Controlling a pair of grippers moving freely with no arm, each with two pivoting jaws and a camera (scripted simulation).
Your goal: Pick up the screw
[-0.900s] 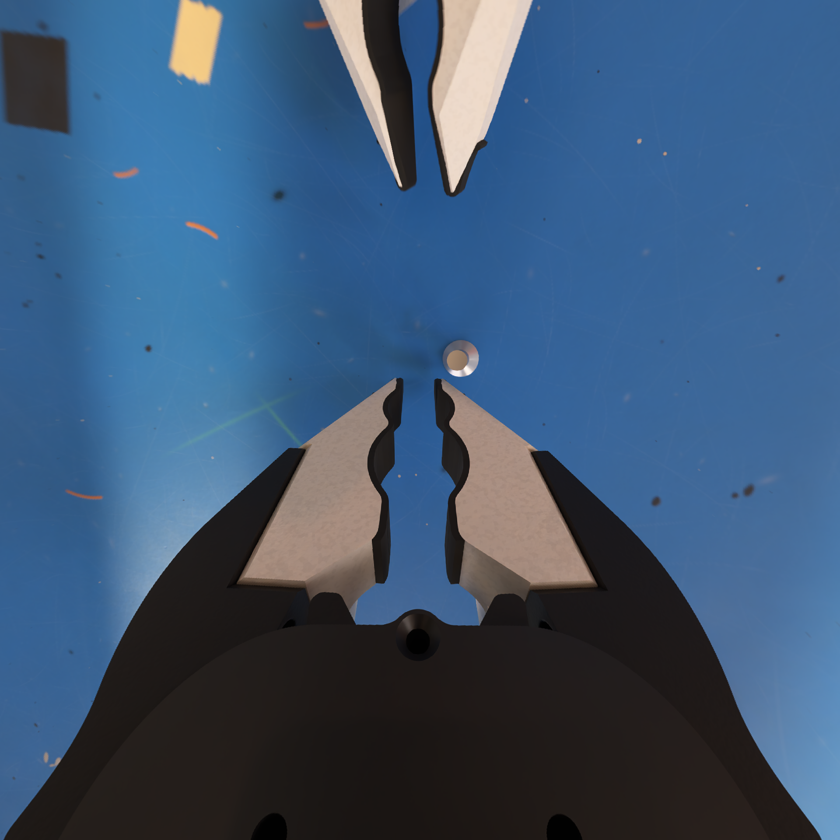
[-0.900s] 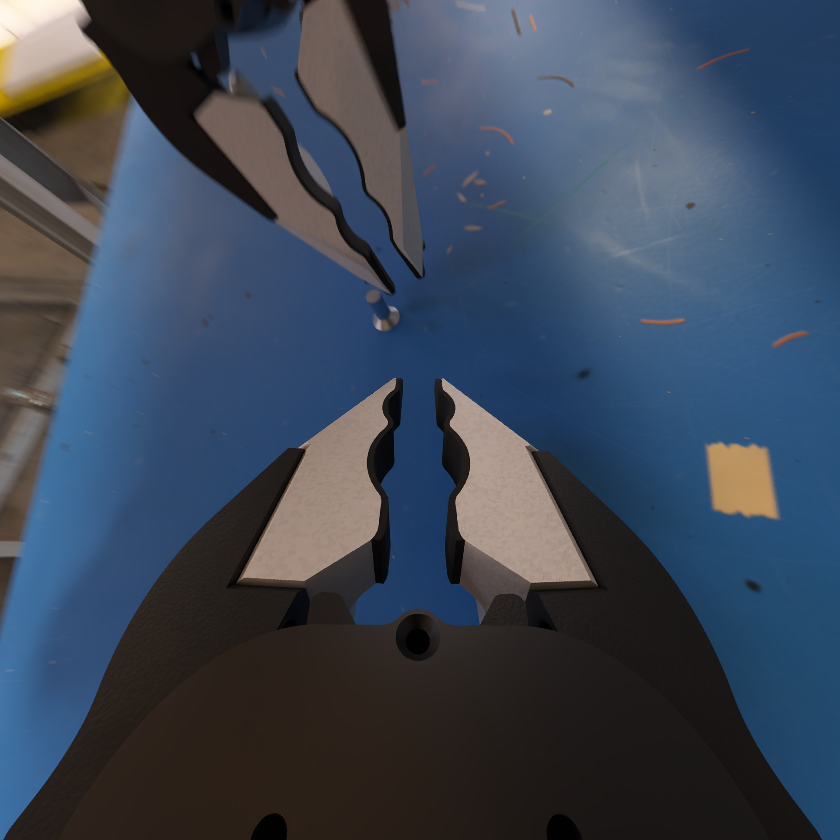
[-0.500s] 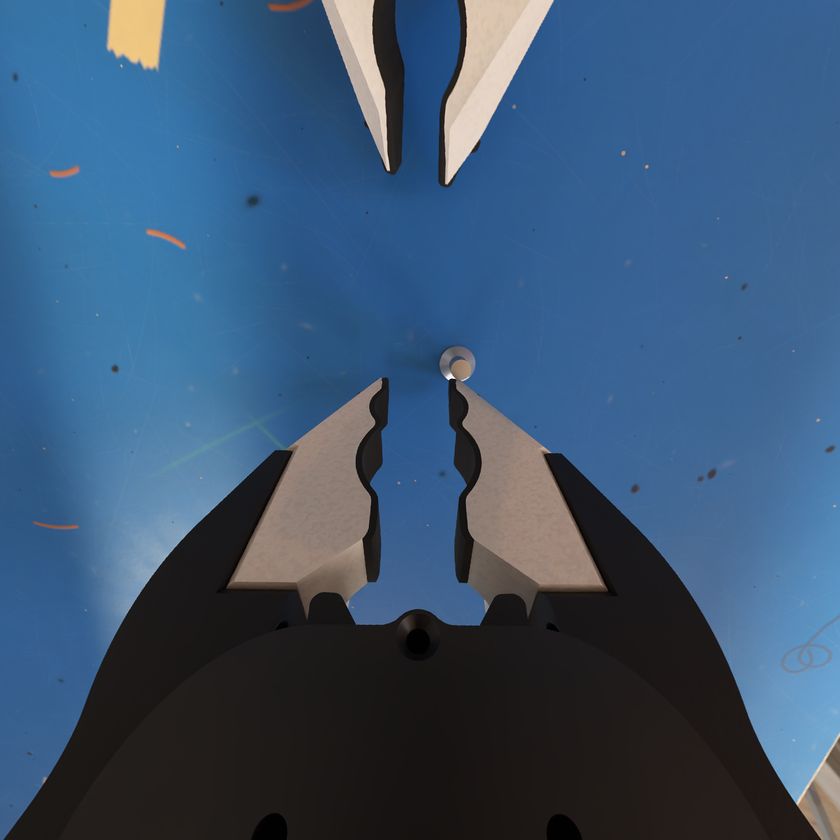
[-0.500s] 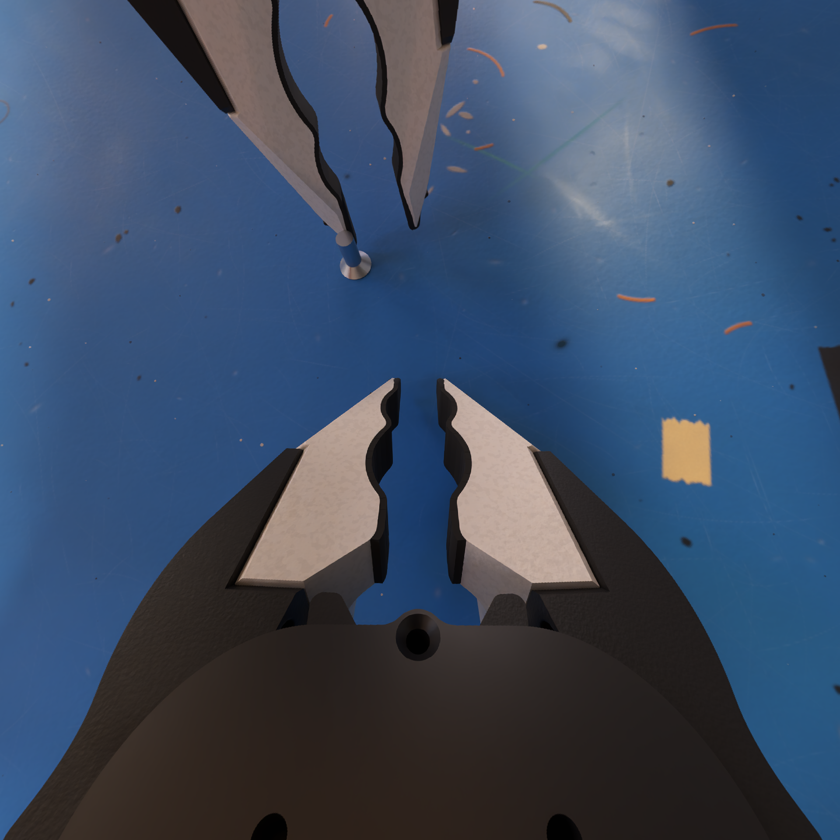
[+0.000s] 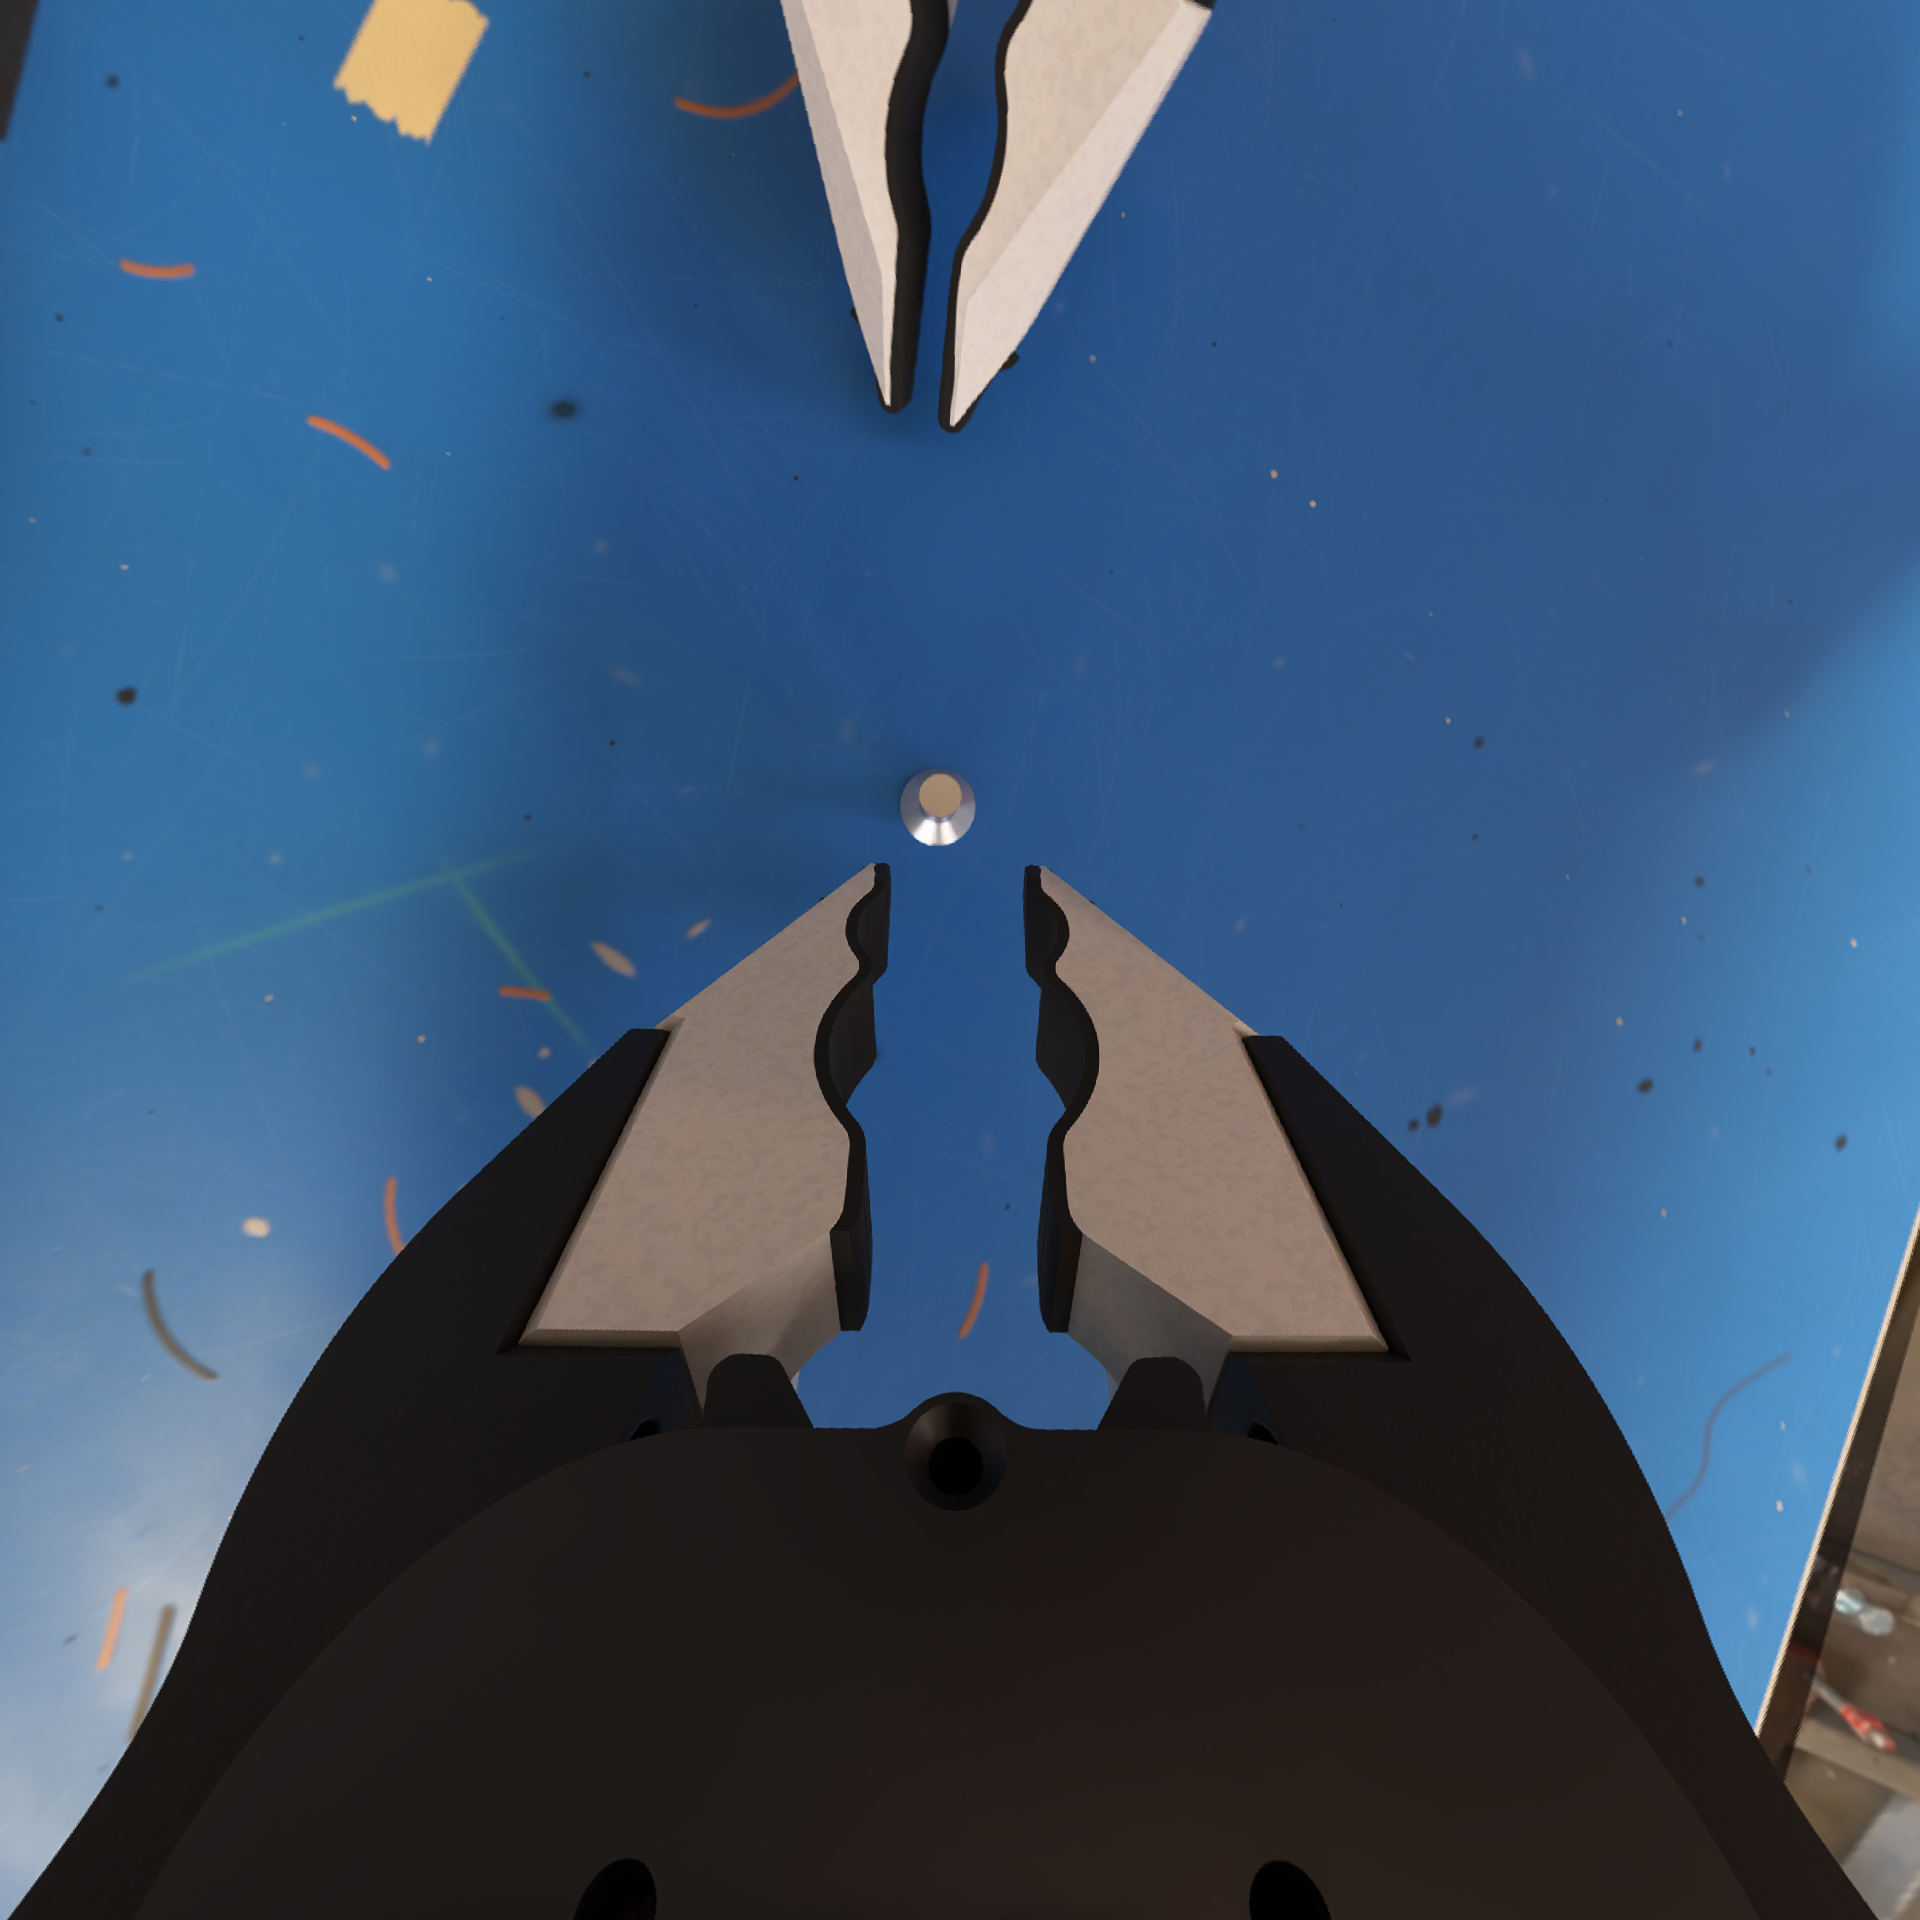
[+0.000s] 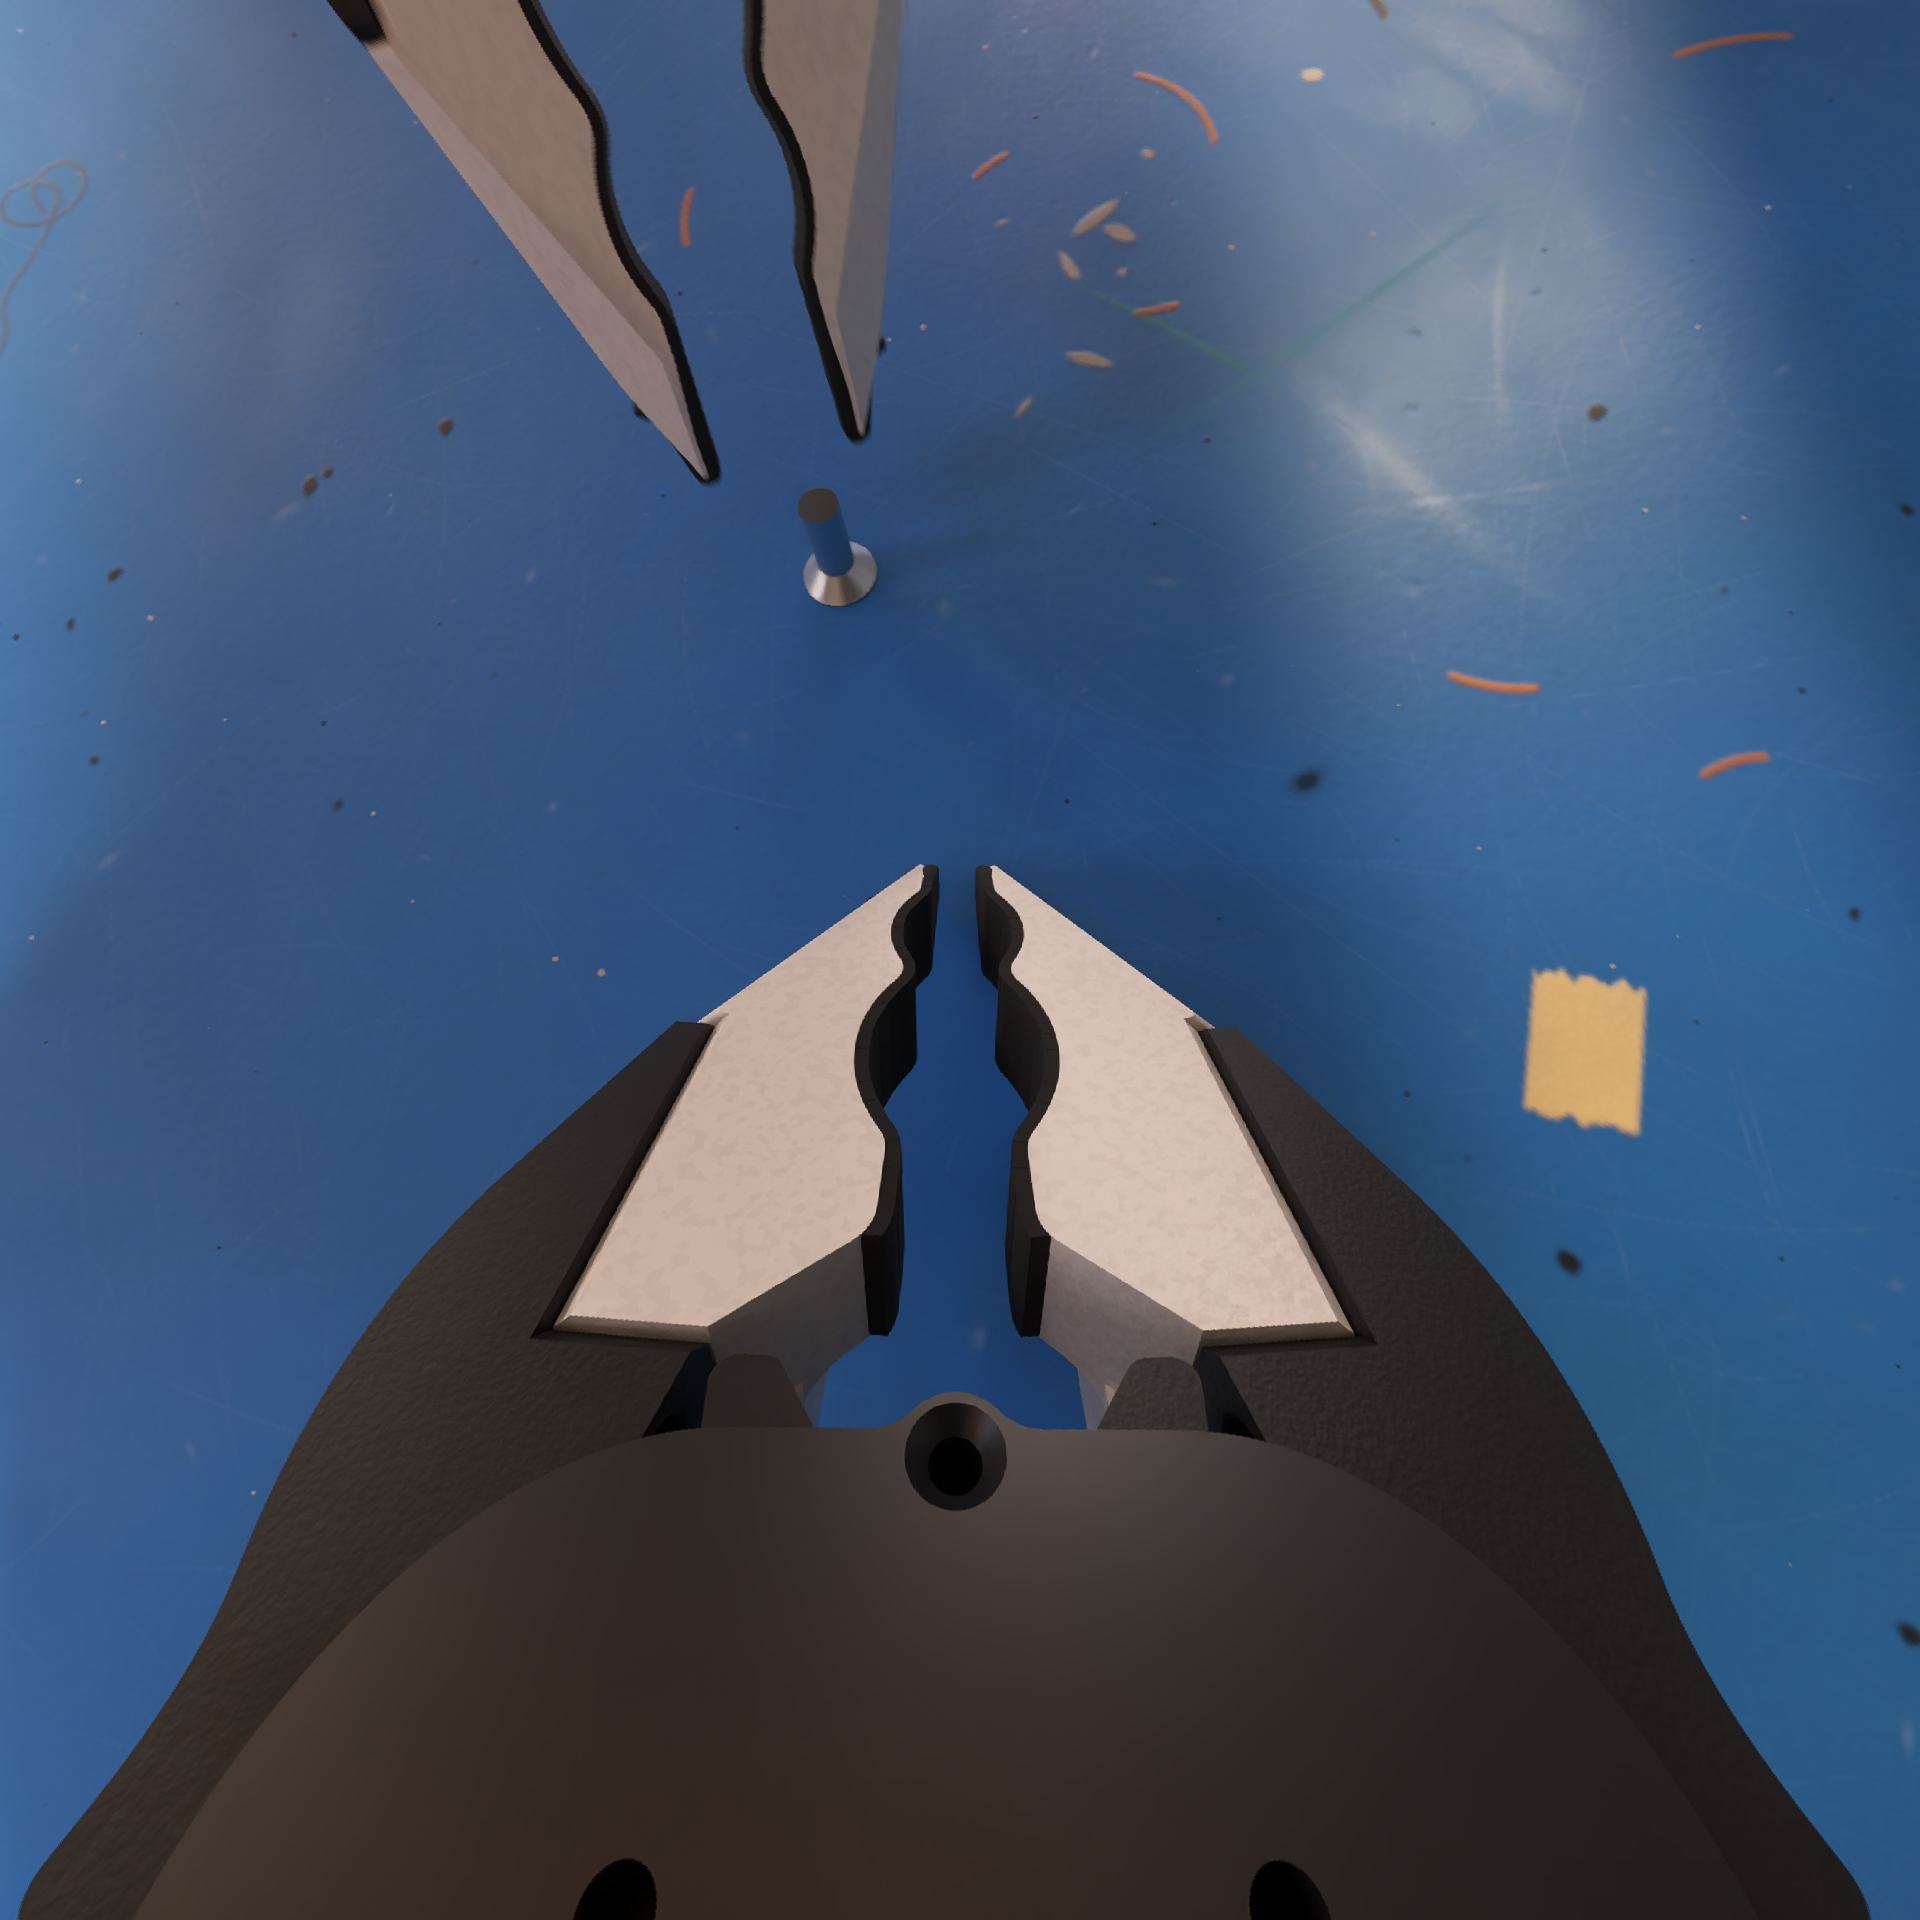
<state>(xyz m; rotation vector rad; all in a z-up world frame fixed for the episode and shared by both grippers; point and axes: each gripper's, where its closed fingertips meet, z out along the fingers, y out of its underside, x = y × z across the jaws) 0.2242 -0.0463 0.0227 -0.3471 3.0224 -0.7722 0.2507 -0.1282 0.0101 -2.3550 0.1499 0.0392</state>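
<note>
A small silver screw (image 5: 937,808) stands upright on its flat head on the blue table; it also shows in the right wrist view (image 6: 836,551). My left gripper (image 5: 956,873) is open and empty, pointing down, with its tips just short of the screw and the screw in line with the gap. In the right wrist view the left gripper (image 6: 781,454) hangs just above and behind the screw's shaft end. My right gripper (image 6: 956,871) is nearly shut and empty, well back from the screw; it shows at the top of the left wrist view (image 5: 923,416).
The scuffed blue table top (image 5: 1455,623) carries orange shavings and dark specks. A yellow tape patch (image 5: 410,68) lies on it, also in the right wrist view (image 6: 1584,1049). The table's edge (image 5: 1849,1455) runs along the lower right.
My left gripper has opened wider and shifted, so the screw lies centred ahead of its gap instead of off its right tip. My right gripper has narrowed and backed away from the screw.
</note>
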